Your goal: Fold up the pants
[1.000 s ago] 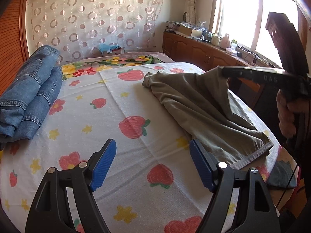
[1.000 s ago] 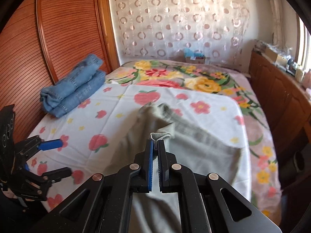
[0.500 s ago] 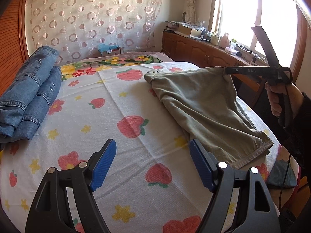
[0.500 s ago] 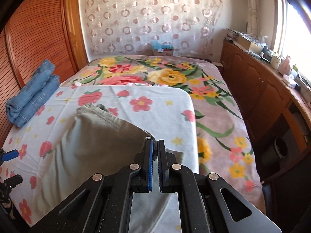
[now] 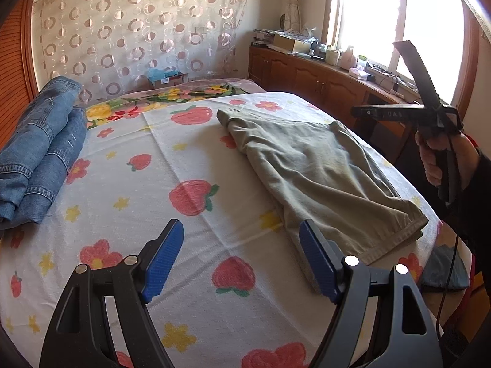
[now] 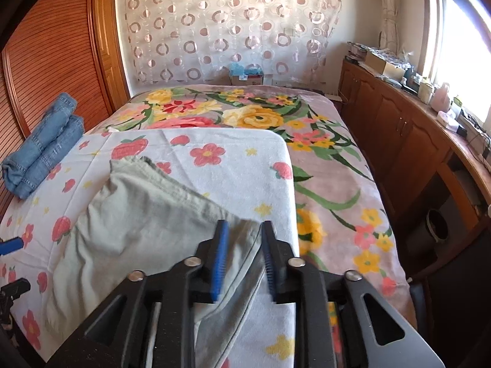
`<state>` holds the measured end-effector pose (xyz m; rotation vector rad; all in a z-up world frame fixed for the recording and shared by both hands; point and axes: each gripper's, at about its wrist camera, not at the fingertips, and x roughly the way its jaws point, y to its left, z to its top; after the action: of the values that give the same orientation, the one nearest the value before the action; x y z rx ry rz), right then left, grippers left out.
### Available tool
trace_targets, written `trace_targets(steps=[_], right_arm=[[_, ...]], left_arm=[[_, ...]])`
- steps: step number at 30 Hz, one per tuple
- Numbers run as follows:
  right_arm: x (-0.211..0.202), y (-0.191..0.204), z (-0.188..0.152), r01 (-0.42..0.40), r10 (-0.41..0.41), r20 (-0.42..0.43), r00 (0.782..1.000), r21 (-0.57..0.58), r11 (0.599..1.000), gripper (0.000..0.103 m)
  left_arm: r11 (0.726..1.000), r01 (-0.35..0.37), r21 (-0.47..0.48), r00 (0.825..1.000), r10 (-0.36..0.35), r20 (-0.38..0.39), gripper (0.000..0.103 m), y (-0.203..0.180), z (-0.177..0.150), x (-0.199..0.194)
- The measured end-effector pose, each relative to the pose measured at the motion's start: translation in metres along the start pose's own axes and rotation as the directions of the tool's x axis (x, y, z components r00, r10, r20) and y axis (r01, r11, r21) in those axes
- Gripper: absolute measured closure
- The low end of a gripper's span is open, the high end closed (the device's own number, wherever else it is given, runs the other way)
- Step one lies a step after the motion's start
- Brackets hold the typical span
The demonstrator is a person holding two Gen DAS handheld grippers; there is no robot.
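Observation:
Olive-green pants (image 5: 313,168) lie folded and fairly flat on the strawberry-print sheet (image 5: 190,153), on the bed's right side. My left gripper (image 5: 241,230) hovers open over the sheet near the pants' lower hem, with nothing between its blue pads. My right gripper (image 6: 244,227) is opening its jaws just above the pants' (image 6: 138,220) right corner. The cloth lies below the gap and the pads do not press on it. In the left wrist view the right gripper (image 5: 357,112) is held by a hand (image 5: 435,156) above the pants' right edge.
Folded blue jeans (image 5: 40,153) are stacked at the sheet's left edge beside a wooden slatted door (image 6: 46,61). A flowered blanket (image 6: 322,168) covers the far and right parts of the bed. Wooden cabinets (image 6: 408,141) with clutter run under the window on the right.
The right gripper carried the pants' lifted edge over to the right and down, then its jaws parted and the cloth dropped flat. The left gripper stayed still and open.

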<state>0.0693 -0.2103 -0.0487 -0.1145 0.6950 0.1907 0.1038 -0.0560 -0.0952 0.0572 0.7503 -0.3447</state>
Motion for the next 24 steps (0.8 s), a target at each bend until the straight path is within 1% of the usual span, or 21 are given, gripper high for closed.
trace_targets(steps=[8,13,16,22,24], right_arm=[[-0.034,0.009,-0.051,-0.068,0.068,-0.008,0.998,0.005,0.998,0.073],[-0.059,0.013,-0.078,-0.094,0.095,-0.012,0.995,0.009,0.995,0.073],[-0.072,0.015,-0.087,-0.115,0.115,-0.009,0.993,0.015,0.993,0.073],[-0.092,0.022,-0.101,-0.123,0.123,-0.008,0.992,0.02,0.992,0.073],[-0.097,0.023,-0.105,-0.119,0.119,-0.005,0.993,0.02,0.993,0.073]], left_arm=[[0.999,0.022,0.032,1.0,-0.022,-0.016,0.024,-0.014,-0.002,0.002],[0.998,0.037,0.055,0.999,-0.036,-0.032,0.024,-0.024,-0.005,0.005],[0.997,0.045,0.07,0.998,-0.043,-0.039,0.024,-0.028,-0.006,0.006],[0.992,0.087,0.086,0.995,-0.082,-0.052,0.025,-0.035,-0.007,0.005],[0.99,0.107,0.094,0.993,-0.1,-0.067,0.031,-0.036,-0.007,0.005]])
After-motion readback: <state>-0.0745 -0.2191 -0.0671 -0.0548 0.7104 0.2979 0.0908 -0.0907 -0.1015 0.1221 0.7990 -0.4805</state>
